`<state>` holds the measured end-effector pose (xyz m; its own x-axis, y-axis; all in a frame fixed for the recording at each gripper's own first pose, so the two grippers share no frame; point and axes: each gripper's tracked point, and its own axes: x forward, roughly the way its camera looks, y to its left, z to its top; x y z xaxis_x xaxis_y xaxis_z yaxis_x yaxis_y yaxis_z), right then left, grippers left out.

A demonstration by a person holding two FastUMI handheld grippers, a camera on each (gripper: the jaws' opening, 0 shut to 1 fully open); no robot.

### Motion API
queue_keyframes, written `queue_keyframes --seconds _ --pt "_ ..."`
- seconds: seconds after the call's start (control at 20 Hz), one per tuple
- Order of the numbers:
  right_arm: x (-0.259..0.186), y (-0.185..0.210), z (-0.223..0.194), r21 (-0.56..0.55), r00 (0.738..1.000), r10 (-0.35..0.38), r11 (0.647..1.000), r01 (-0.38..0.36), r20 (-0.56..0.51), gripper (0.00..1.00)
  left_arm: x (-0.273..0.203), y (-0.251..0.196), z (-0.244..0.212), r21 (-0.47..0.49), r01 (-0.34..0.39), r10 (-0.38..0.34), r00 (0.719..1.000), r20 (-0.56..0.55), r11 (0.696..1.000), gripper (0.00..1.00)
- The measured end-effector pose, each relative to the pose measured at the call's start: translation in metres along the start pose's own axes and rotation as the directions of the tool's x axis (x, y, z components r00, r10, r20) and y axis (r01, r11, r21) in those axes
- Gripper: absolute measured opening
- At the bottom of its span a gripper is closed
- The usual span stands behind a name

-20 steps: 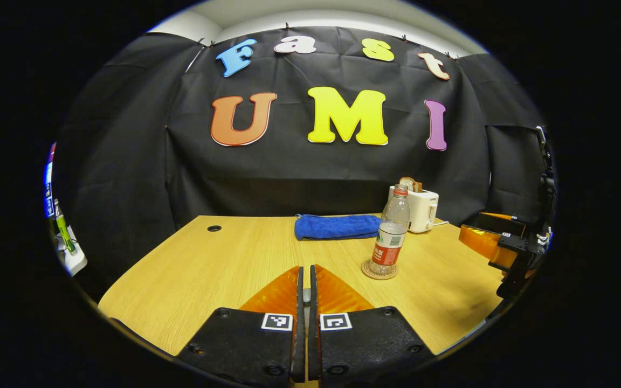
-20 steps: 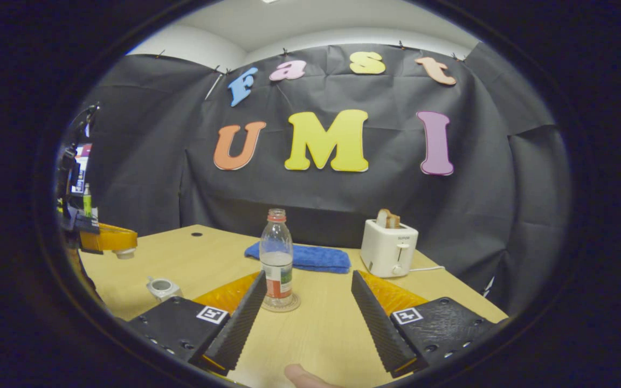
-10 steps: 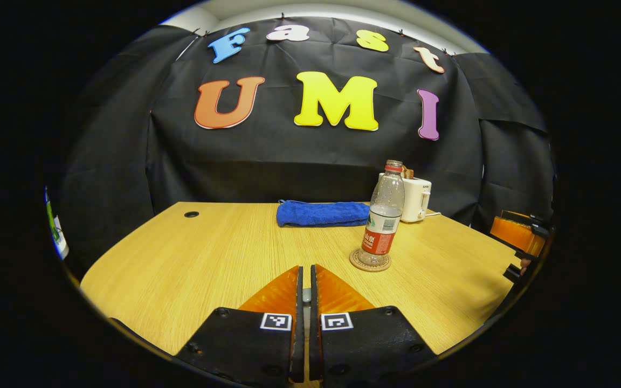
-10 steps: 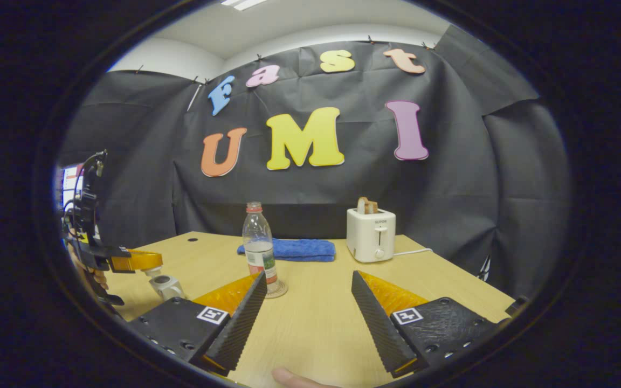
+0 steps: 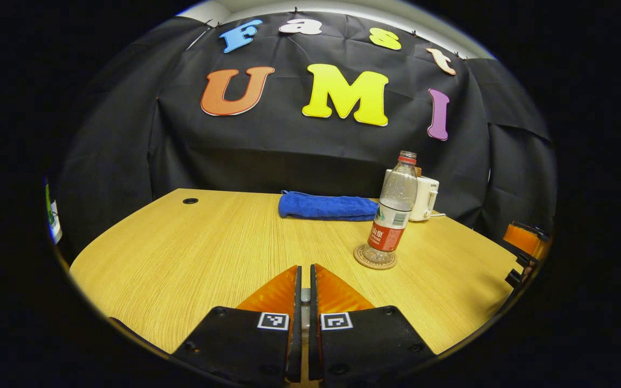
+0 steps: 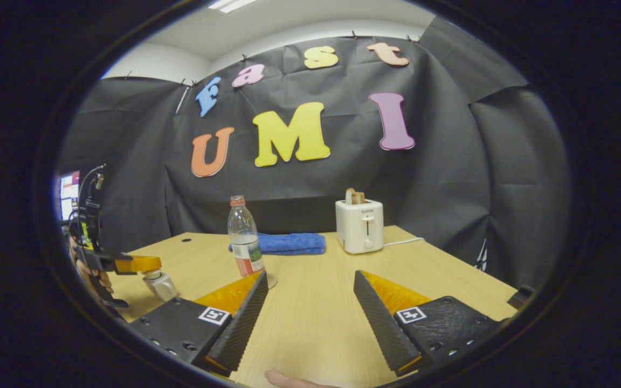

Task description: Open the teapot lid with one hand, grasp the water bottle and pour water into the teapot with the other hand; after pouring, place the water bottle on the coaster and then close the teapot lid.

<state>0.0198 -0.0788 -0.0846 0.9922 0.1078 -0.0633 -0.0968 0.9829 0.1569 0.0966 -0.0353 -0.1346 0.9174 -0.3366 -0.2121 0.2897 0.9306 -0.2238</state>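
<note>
lowered left hand-held gripper (image 6: 151, 263) | one bottle (image 5: 394, 211) | one coaster (image 5: 375, 257)

We see a wooden table (image 5: 192, 258) with a cable hole (image 5: 190, 201) near its far left corner. Folded blue towel (image 5: 328, 207) at the back edge, white toaster (image 6: 360, 233) beside it, bread slice (image 6: 353, 196) sticking up, cord (image 6: 403, 242) trailing right.
</note>
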Motion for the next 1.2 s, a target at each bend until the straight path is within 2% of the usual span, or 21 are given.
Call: queue_keyframes --seconds 0.05,0.5,0.6,0.7,0.75,0.8,0.9,1.0,1.05,1.1,1.2 --pt "0.0 0.0 0.0 -0.003 1.0 -0.002 1.0 0.002 -0.002 0.93 0.0 -0.001 0.0 0.011 -0.001 0.001 1.0 0.002 1.0 0.08" --pt "-0.004 0.017 0.007 -0.051 1.0 -0.008 0.999 0.008 0.004 0.93 -0.018 -0.008 0.024 0.071 -0.01 0.006 0.998 0.057 0.997 0.22" --pt "-0.004 0.025 0.014 -0.063 1.0 -0.002 0.998 0.002 0.012 0.96 -0.025 -0.009 0.035 0.077 -0.018 0.012 0.997 0.075 0.997 0.27" --pt "-0.005 0.03 0.02 -0.08 1.0 -0.001 0.997 0.003 0.02 0.94 -0.034 -0.014 0.044 0.072 -0.011 0.004 0.996 0.091 0.997 0.35" --pt "-0.007 0.032 0.024 -0.09 1.0 -0.01 0.996 0.013 0.027 0.94 -0.04 -0.015 0.049 0.073 -0.014 0.007 0.995 0.099 0.997 0.51" --pt "-0.009 0.033 0.031 -0.096 0.999 -0.021 0.995 0.025 0.038 0.93 -0.044 -0.016 0.054 0.081 -0.021 0.012 0.994 0.105 0.997 0.47" --pt "-0.013 0.039 0.042 -0.103 0.998 -0.028 0.994 0.034 0.058 0.93 -0.056 -0.014 0.061 0.121 -0.058 0.045 0.993 0.107 0.991 0.54" --pt "-0.02 0.048 0.055 -0.103 0.997 -0.024 0.994 0.031 0.07 0.95 -0.069 -0.011 0.068 0.168 -0.097 0.079 0.991 0.113 0.981 0.61" --pt "-0.024 0.051 0.059 -0.105 0.997 -0.026 0.994 0.034 0.073 0.96 -0.075 -0.011 0.072 0.174 -0.114 0.093 0.988 0.123 0.978 0.72" --pt "-0.028 0.053 0.064 -0.11 0.997 -0.034 0.993 0.043 0.075 0.96 -0.084 -0.012 0.078 0.171 -0.131 0.109 0.985 0.133 0.977 0.78" --pt "-0.035 0.055 0.072 -0.128 0.995 -0.067 0.989 0.076 0.069 0.96 -0.101 -0.014 0.084 0.167 -0.162 0.139 0.98 0.142 0.973 0.81"
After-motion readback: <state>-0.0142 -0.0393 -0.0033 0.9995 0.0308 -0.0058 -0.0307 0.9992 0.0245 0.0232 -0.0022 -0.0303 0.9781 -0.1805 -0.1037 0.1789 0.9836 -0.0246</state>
